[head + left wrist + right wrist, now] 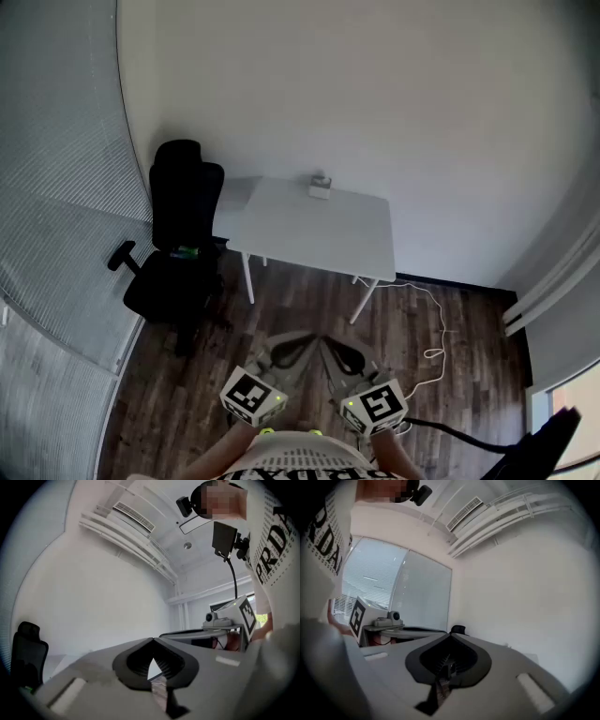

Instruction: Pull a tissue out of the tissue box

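A small tissue box (321, 188) stands at the far edge of a white table (300, 234) across the room, far from both grippers. I hold the two grippers side by side close to my body, above the wooden floor. The left gripper (309, 337) (153, 640) has its jaw tips meeting, with nothing between them. The right gripper (328, 341) (451, 634) is also shut and empty. Each gripper shows at the edge of the other's view. The tissue box cannot be made out in either gripper view.
A black office chair (178, 244) stands left of the table, against a wall of blinds. A white cable (433, 328) trails over the floor right of the table legs. A dark object (544, 441) sits at the lower right corner.
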`<state>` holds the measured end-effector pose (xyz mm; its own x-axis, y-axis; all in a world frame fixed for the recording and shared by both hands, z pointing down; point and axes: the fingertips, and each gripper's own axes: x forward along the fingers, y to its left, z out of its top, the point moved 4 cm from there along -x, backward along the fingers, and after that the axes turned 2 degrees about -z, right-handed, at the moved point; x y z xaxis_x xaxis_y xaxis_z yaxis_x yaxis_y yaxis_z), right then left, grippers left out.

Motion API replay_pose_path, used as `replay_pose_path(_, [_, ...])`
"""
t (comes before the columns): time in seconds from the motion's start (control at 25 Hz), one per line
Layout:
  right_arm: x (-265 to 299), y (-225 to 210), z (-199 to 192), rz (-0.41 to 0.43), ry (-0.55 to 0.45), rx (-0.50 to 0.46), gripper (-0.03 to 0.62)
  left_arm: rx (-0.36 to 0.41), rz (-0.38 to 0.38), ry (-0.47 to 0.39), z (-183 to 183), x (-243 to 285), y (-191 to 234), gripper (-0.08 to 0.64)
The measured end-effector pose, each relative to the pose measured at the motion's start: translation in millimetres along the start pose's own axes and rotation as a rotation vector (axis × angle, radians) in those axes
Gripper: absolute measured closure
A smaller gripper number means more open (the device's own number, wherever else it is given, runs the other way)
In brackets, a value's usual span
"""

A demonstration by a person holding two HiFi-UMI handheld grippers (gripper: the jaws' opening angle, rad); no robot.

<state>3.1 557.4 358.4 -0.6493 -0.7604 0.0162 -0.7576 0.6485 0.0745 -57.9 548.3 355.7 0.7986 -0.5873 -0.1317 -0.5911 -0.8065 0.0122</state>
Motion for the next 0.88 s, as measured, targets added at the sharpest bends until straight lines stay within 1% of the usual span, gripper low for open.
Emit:
replay_pose_path(0.24, [4.5,1.7,-2.9,0.005,0.001,0.000,0.585,0.041,-0.011,0.036,-18.7,-6.2,6.5,0.571])
replay_pose_path(0.44, [7.2,2.7,-3.3,0.001,-0.012,0.019,0.584,0.033,-0.001,0.020,-14.7,-7.0,8.3,0.571])
replay_pose_path(0.56, [10.0,4.8,-4.4,-0.005,-0.012,0.029,0.584,0.046,-0.006,0.036,-17.6,-9.9,11.3,0.571])
replay_pose_path(0.68, [10.1,4.9,-5.2,-0.003,-0.003,0.041,0.584,0.038,-0.003,0.027,-15.5,-9.8,10.6,0.571])
replay_pose_path(0.88, [10.4,7.9,-12.5,-0.006,0.011,0.054,0.584,0.047,-0.012,0.047,-24.1,-14.1,10.7,0.571])
